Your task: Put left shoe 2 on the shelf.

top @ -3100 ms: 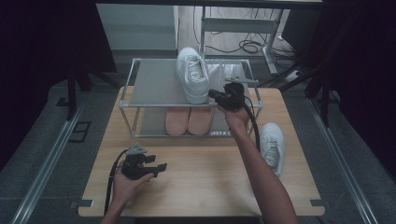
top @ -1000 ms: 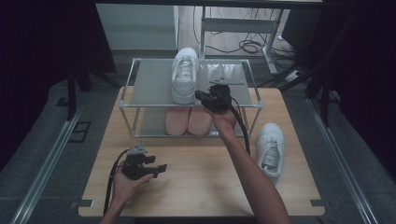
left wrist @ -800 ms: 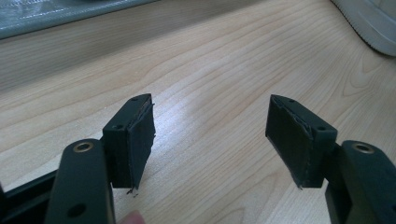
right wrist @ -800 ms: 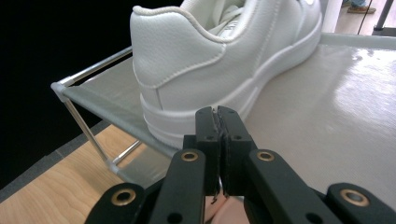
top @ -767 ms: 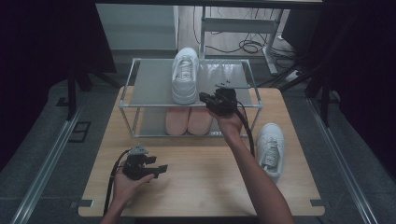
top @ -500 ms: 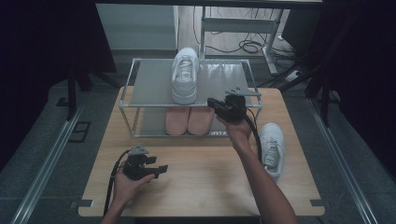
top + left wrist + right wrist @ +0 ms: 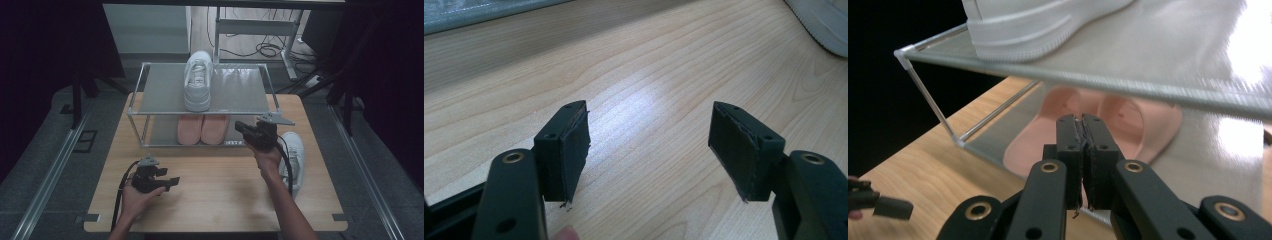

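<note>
White sneaker (image 7: 198, 80) on grey top shelf (image 7: 165, 90). Pink shoe pair (image 7: 201, 129) on lower shelf. 2nd white sneaker (image 7: 295, 152) on bench, right. Bench (image 7: 220, 190) light wood grain. Both claws black: L (image 7: 172, 181), R (image 7: 240, 126).

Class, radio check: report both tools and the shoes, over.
Left tool open, empty, on table. Right tool shut, empty, before rack. One white shoe on top shelf, other on table; pink pair below.

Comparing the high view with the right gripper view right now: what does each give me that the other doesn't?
High view alone: the second white sneaker lying on the wooden table at the right, and the right tool's spot just in front of the rack.

Right gripper view alone: the right tool's jaws pressed together, empty.

Both: the white sneaker on the grey two-tier metal rack's top shelf, the pink shoes beneath, and the left tool.
</note>
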`<state>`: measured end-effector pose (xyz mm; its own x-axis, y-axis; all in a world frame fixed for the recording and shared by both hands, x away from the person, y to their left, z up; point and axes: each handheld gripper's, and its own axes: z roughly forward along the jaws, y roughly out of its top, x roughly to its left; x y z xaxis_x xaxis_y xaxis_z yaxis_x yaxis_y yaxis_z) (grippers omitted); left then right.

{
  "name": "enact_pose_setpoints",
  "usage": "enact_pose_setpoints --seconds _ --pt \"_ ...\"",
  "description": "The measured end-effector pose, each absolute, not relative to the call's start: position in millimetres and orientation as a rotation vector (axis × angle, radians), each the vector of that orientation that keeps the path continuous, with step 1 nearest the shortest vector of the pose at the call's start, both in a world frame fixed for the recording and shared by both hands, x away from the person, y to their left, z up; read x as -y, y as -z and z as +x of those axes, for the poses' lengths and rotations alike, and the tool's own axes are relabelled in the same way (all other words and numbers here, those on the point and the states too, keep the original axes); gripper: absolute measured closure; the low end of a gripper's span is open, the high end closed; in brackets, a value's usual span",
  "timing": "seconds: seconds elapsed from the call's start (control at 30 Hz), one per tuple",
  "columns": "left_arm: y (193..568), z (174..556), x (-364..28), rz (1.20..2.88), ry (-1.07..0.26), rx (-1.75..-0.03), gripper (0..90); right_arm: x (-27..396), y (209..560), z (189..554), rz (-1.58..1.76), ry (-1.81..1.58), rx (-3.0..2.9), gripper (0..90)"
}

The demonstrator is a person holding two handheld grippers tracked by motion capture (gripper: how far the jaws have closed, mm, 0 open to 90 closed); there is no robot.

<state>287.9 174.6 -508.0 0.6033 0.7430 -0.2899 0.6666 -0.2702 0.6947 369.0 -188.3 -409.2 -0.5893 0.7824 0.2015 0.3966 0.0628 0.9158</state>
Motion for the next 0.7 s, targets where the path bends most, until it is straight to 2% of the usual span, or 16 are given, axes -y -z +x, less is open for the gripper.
enact_pose_setpoints --seconds 0.33,0.7 --pt "508.2 287.5 -172.4 2.008 -0.118 -1.108 33.2 210.6 433.0 340.9 1.209 -1.524 -1.996 86.5" --pt "508.9 287.5 -171.3 2.011 -0.114 -1.109 33.3 225.2 444.3 312.9 1.192 -1.493 -1.987 86.5"
